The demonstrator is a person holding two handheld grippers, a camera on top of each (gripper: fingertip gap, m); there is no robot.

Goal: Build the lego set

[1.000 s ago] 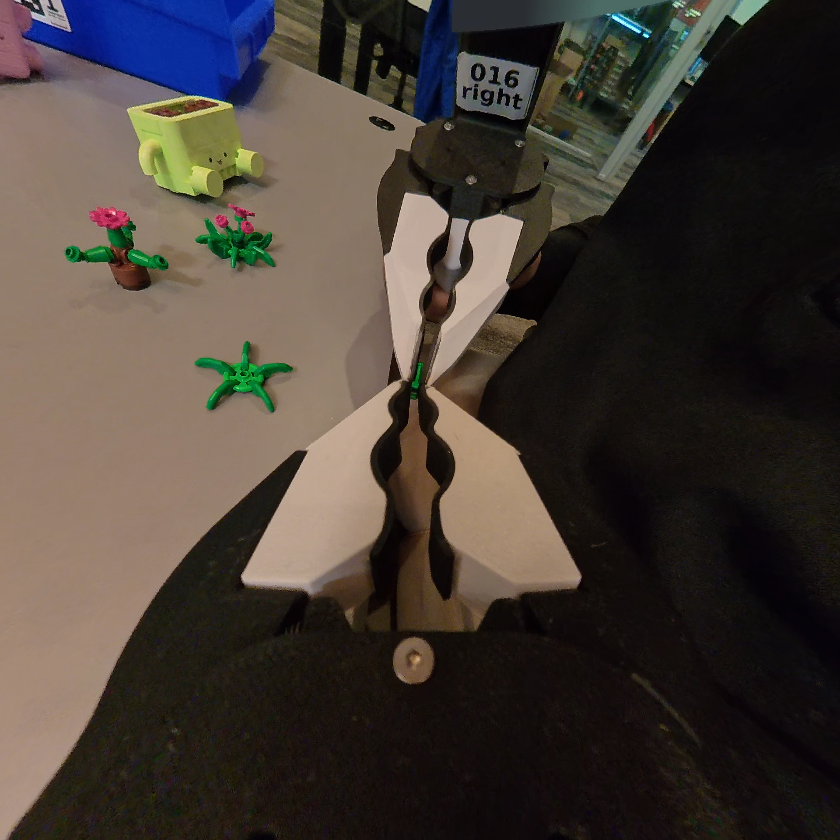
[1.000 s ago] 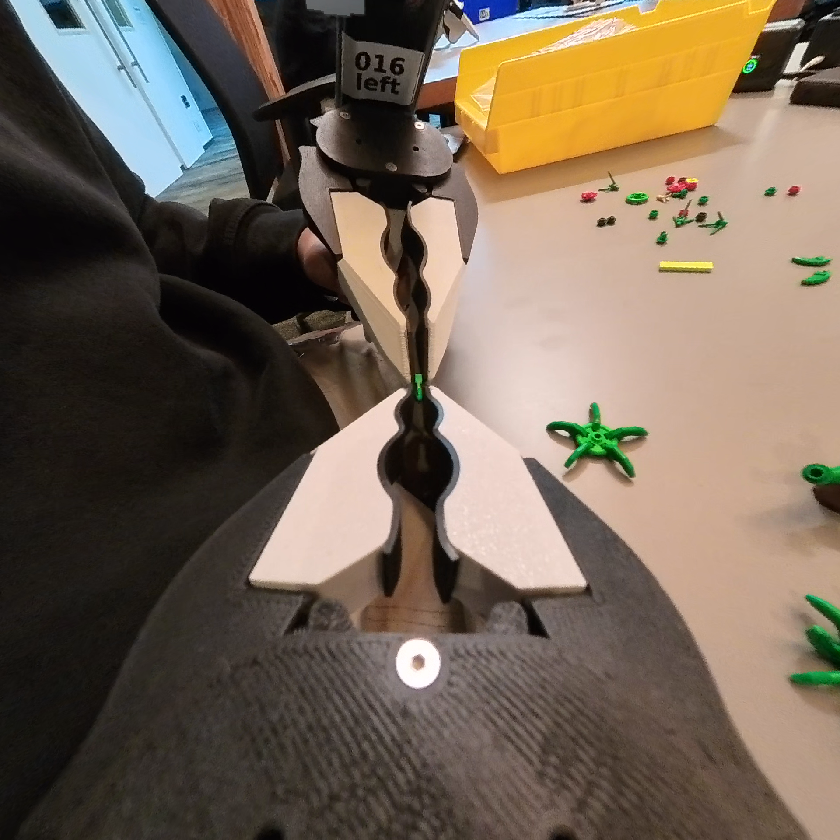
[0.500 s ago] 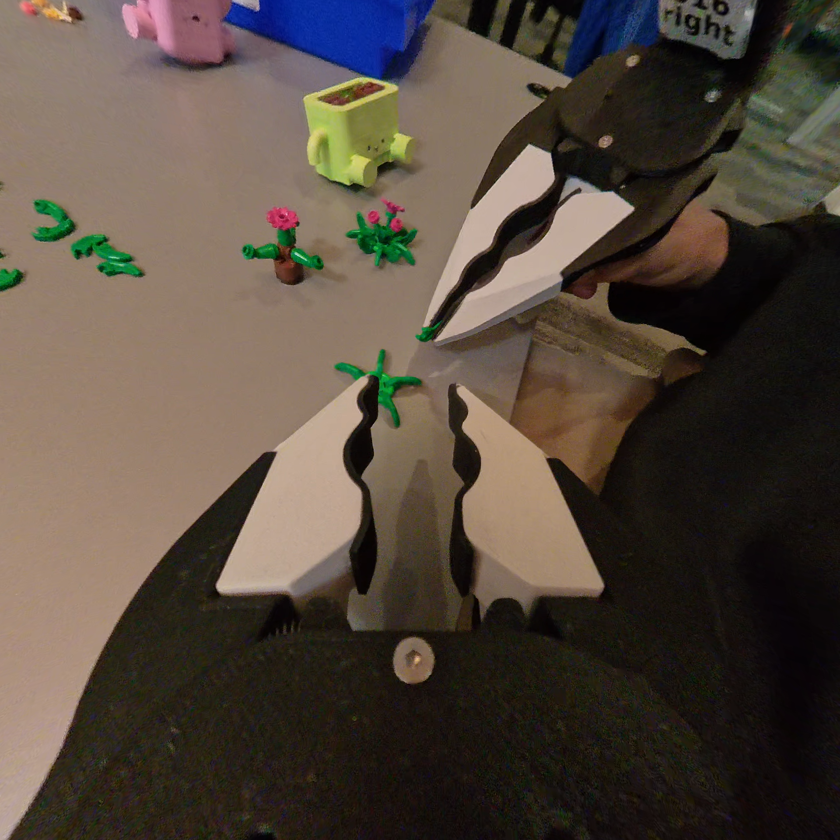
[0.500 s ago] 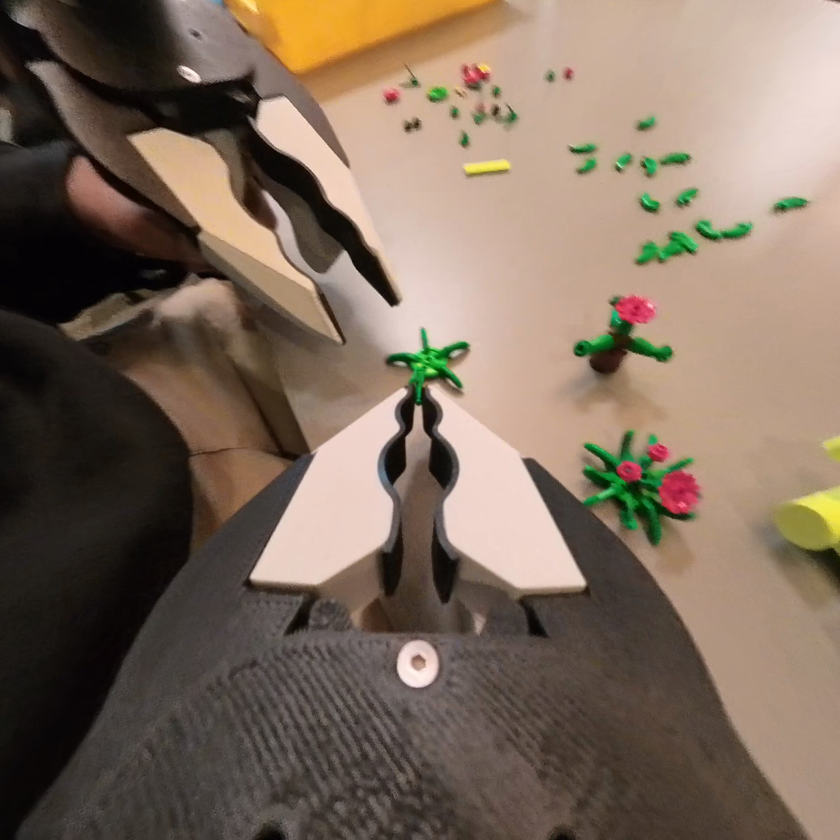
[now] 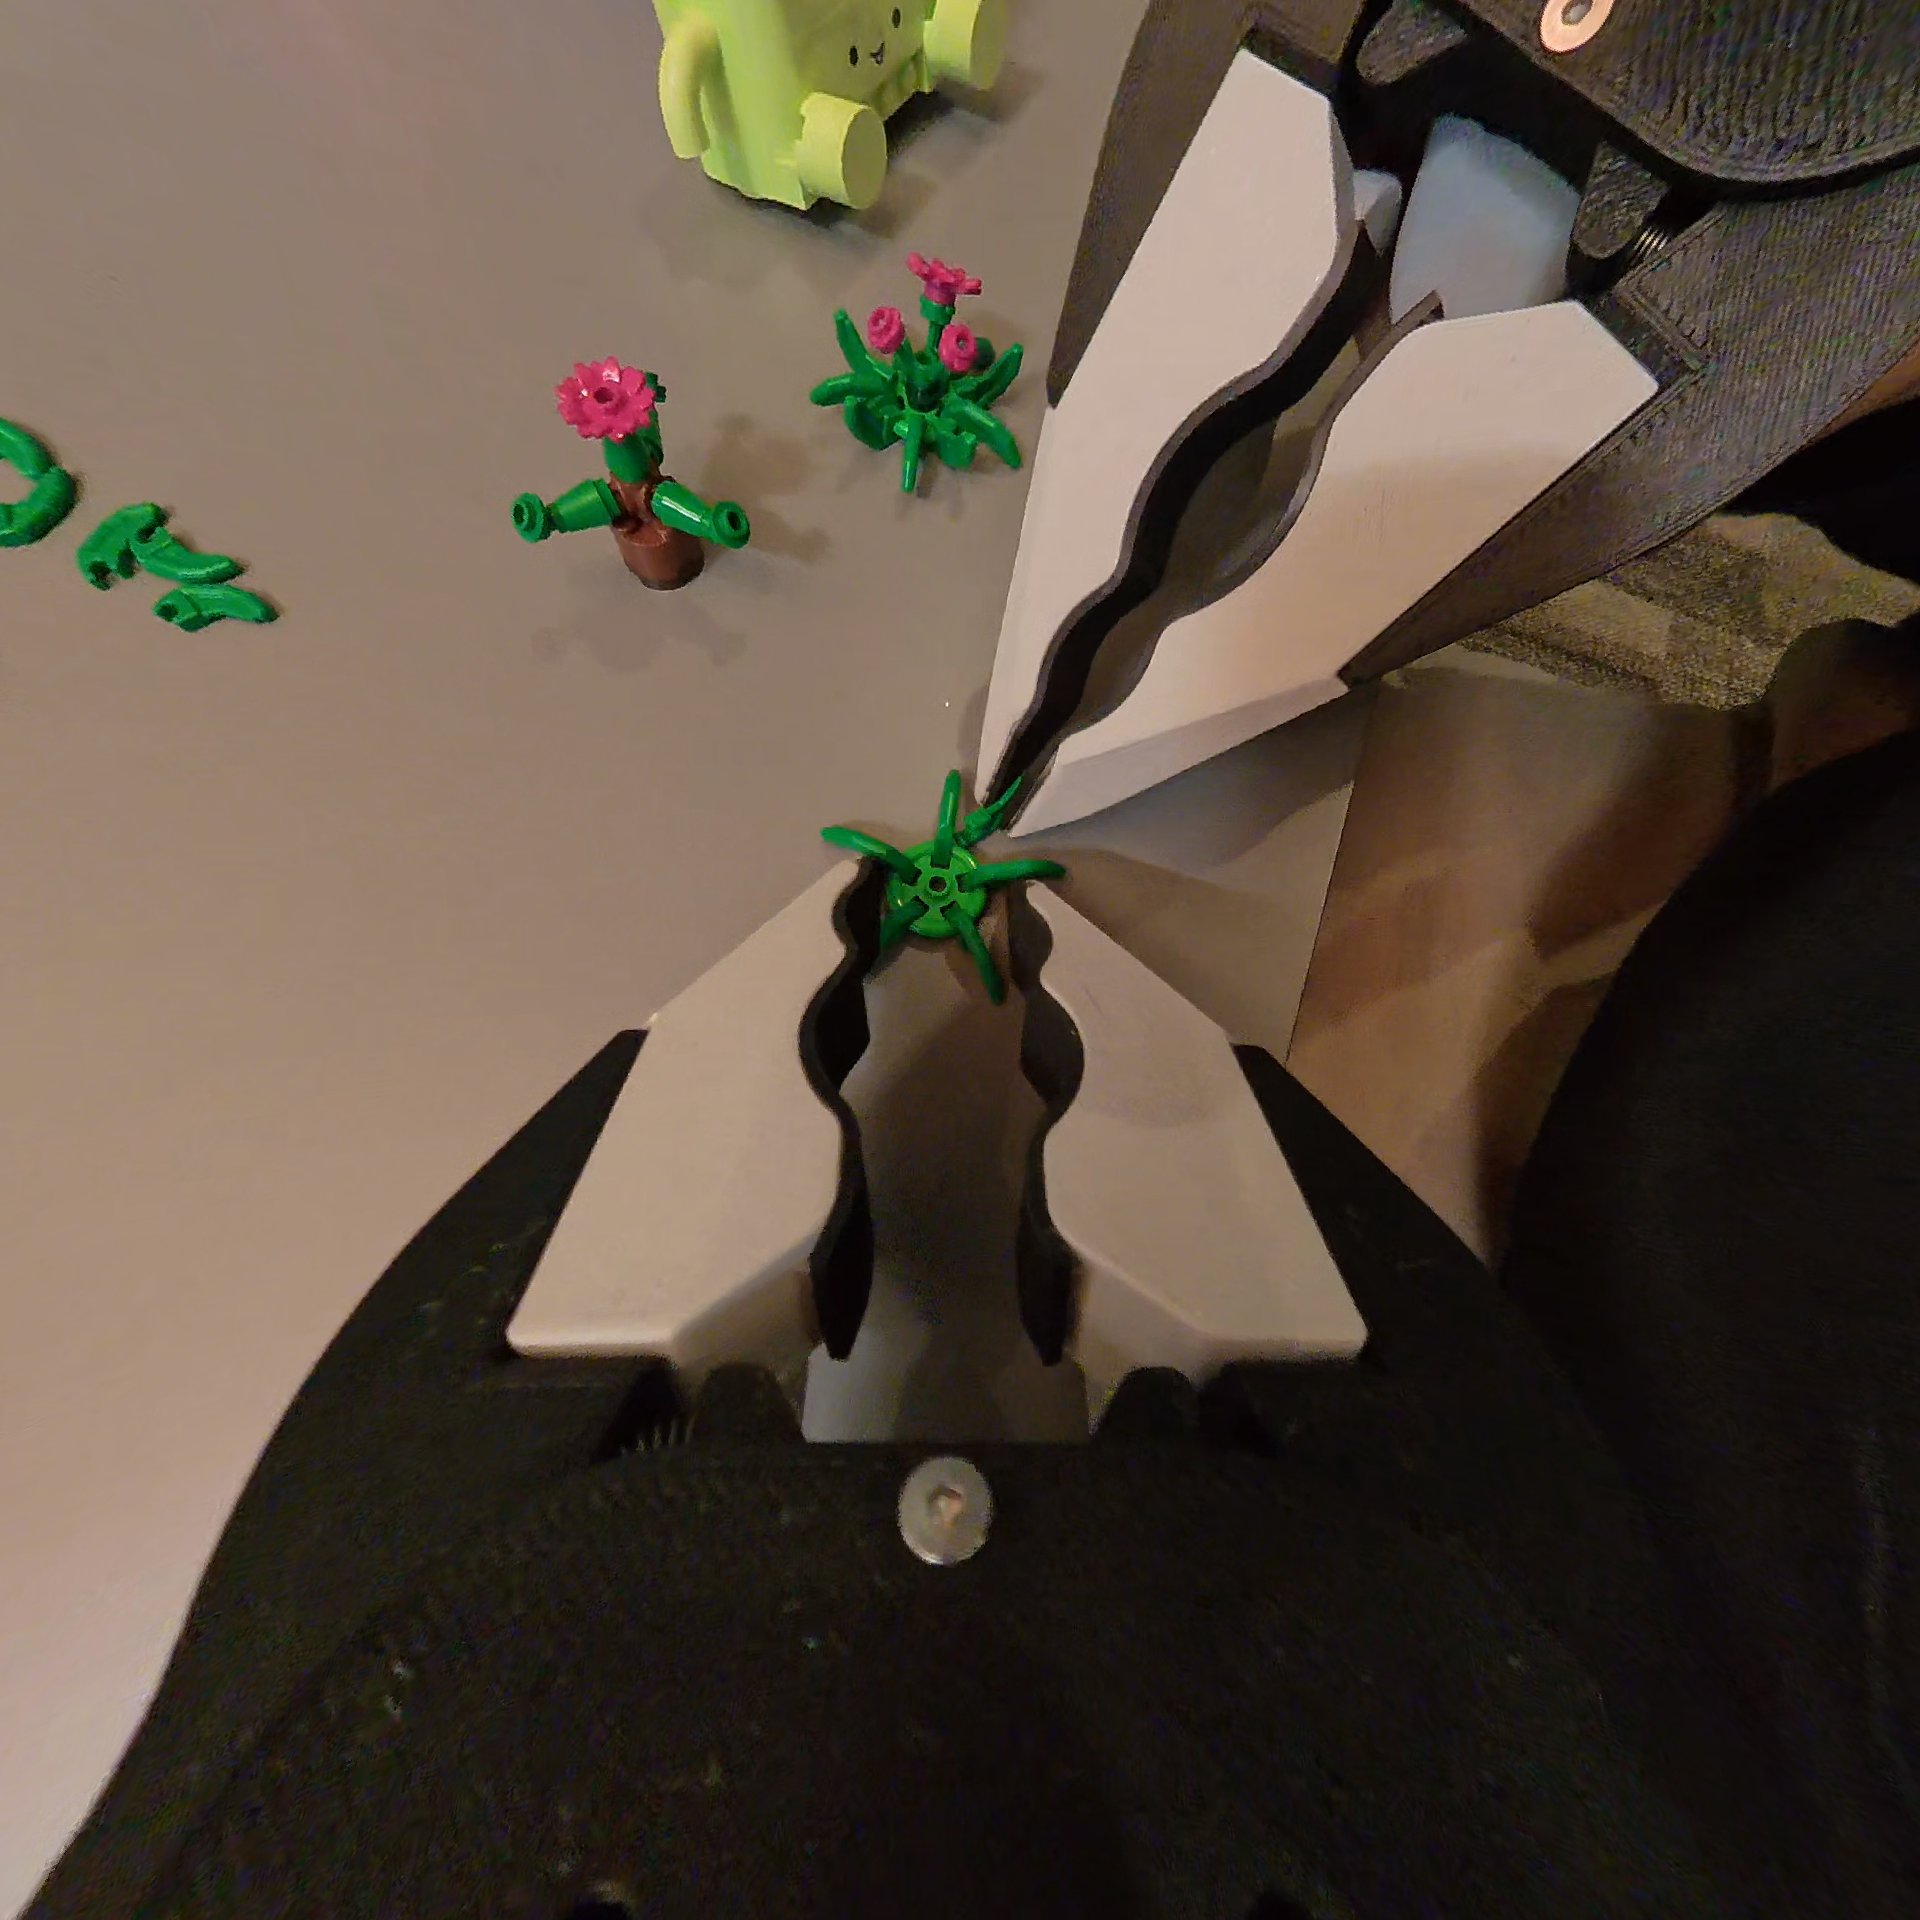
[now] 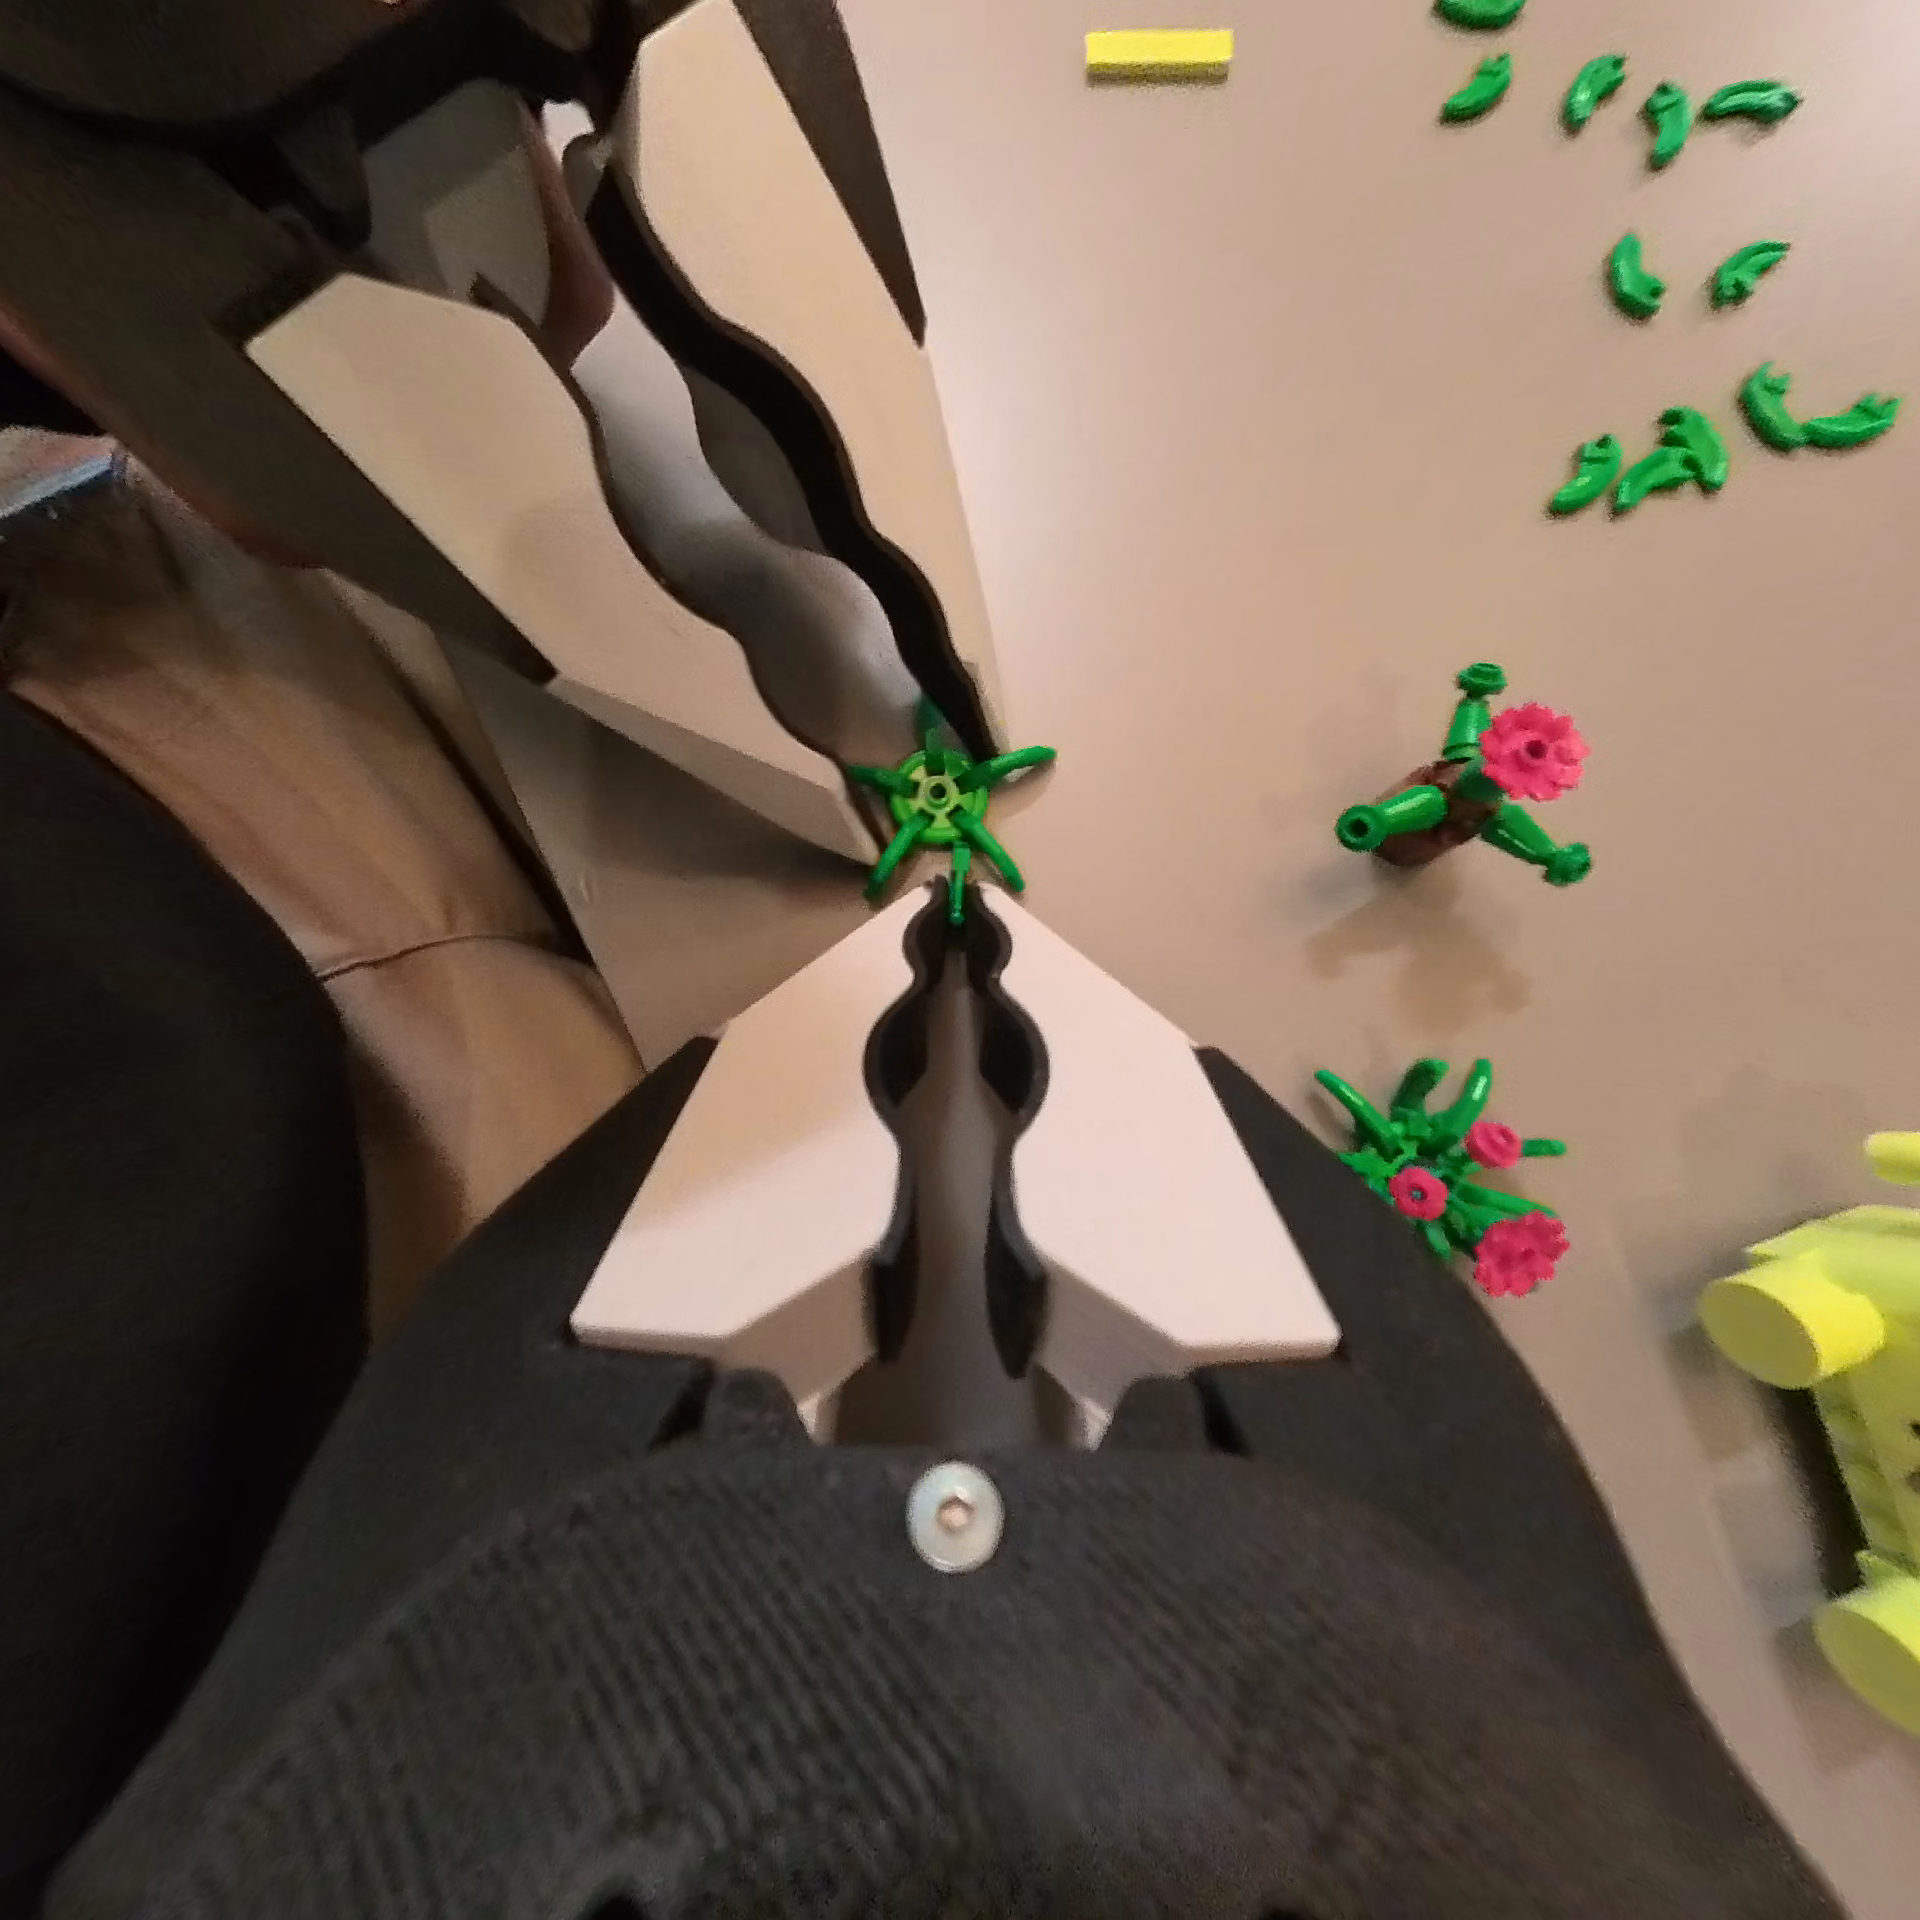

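Observation:
A green star-shaped leaf piece (image 5: 935,888) lies flat on the grey table (image 5: 416,831), close to its near edge. My left gripper (image 5: 935,906) is open, with a fingertip on either side of this piece. My right gripper (image 5: 1003,816) comes in from the upper right. It is shut on a small green stem piece (image 5: 987,821), which it holds at the edge of the star piece. In the right wrist view the right gripper (image 6: 954,902) pinches the stem piece (image 6: 954,896) right at the star piece (image 6: 940,795). The left gripper (image 6: 928,777) straddles the star piece from above left.
A pink flower in a brown pot (image 5: 634,488) and a leafy plant with pink blooms (image 5: 920,384) stand behind. A lime-green pot figure (image 5: 821,94) stands farther back. Loose green leaves (image 6: 1662,312) and a yellow bar (image 6: 1158,54) lie across the table. A person's lap lies past the table edge. Only a small space, under 4 cm, lies between the two pairs of fingers. Left tips and right tips are each some 15 centimeters from the lime-green pot figure (image 5: 821,94). Seen from the right wrist view (image 6: 1874,1337) as well.
The grippers were tip to tip off the table edge, both on the small stem piece. The left let go and opened. Both moved over to the star piece on the table.

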